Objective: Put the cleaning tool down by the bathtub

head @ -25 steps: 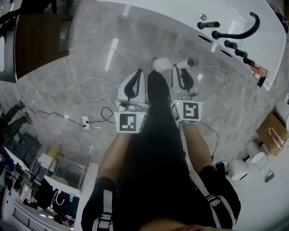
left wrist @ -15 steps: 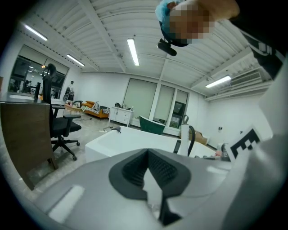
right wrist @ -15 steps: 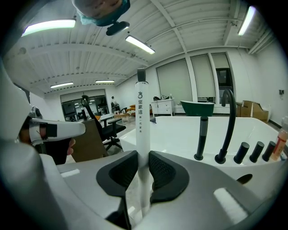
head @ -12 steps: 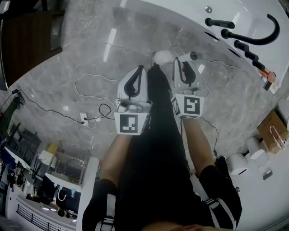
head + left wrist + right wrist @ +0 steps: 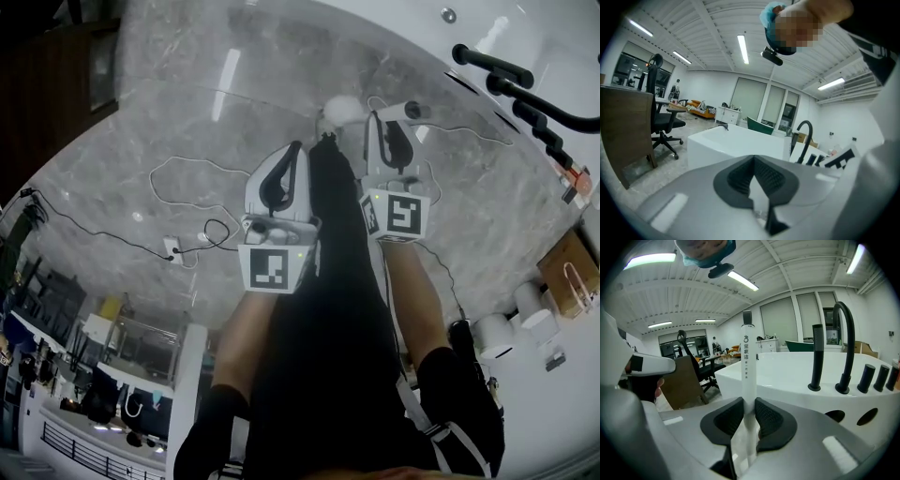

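Note:
My right gripper (image 5: 380, 120) is shut on the white handle of the cleaning tool (image 5: 401, 111); its round white head (image 5: 342, 108) shows to the left of the jaws, over the marble floor. In the right gripper view the handle (image 5: 748, 357) stands upright between the pads of the right gripper (image 5: 749, 401). The white bathtub (image 5: 548, 37) with its black tap (image 5: 511, 77) lies at the upper right and fills the background (image 5: 787, 376). My left gripper (image 5: 292, 150) hangs beside the right one, its fingertips touching, with nothing between them (image 5: 753, 158).
Thin cables and a white power strip (image 5: 175, 249) lie on the floor left of the grippers. A cardboard box (image 5: 567, 272) and white round containers (image 5: 497, 349) stand at the right. An office chair (image 5: 663, 119) and a brown panel (image 5: 623, 129) are left of the tub.
Both grippers have sunk toward the floor, the right one still gripping the tool's handle. In the head view the bathtub's tap has slid toward the upper right.

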Demonstrator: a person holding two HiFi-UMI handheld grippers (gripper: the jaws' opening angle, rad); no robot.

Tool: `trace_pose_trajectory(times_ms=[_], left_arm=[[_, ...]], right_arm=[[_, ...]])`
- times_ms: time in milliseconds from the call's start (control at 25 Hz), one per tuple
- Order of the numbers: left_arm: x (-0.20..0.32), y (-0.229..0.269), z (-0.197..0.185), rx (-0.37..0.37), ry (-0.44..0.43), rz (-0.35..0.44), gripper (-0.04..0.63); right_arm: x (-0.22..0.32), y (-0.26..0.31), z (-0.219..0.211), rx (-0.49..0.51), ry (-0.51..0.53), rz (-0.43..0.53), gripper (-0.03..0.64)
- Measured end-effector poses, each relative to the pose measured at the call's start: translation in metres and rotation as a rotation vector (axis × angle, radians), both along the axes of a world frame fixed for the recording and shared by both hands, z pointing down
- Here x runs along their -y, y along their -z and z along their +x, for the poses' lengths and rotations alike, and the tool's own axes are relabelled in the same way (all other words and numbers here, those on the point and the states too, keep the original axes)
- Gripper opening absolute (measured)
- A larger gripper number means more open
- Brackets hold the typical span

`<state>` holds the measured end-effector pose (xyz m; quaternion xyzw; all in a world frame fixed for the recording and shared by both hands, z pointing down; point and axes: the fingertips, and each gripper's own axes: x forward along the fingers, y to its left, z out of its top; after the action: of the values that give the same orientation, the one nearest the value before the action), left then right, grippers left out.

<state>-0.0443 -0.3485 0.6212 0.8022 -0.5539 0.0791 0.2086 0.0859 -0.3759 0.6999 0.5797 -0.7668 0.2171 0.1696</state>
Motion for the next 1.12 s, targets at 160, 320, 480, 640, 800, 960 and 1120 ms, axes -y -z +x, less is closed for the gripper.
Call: trace_pose_trajectory(times_ms=[160, 320, 480, 640, 800, 960, 1120], left_arm=[[0.008, -0.019, 0.004, 0.000, -0.023, 0.010, 0.008], [0.018, -0.031, 0.004, -0.001, -0.026, 0.012, 0.008], [0.026, -0.039, 0.005, -0.010, -0.019, 0.016, 0.008], [0.031, -0.051, 0.005, -0.015, -0.019, 0.015, 0.008], [0.036, -0.061, 0.006, -0.018, -0.015, 0.020, 0.008], [0.038, -0.067, 0.003, -0.018, -0.005, 0.028, 0.008], [0.040, -0.071, -0.001, -0.019, 0.005, 0.038, 0.008]], right_arm=[[0.006, -0.026, 0.001, -0.008, -0.009, -0.009, 0.081], [0.015, -0.046, 0.000, -0.012, -0.011, -0.017, 0.081], [0.022, -0.064, 0.000, -0.018, -0.010, -0.028, 0.081], [0.029, -0.084, 0.002, -0.017, -0.025, -0.038, 0.081], [0.033, -0.106, 0.006, -0.018, -0.040, -0.048, 0.081], [0.036, -0.126, 0.006, -0.015, -0.051, -0.057, 0.081], [0.038, -0.144, 0.005, -0.009, -0.058, -0.062, 0.081]])
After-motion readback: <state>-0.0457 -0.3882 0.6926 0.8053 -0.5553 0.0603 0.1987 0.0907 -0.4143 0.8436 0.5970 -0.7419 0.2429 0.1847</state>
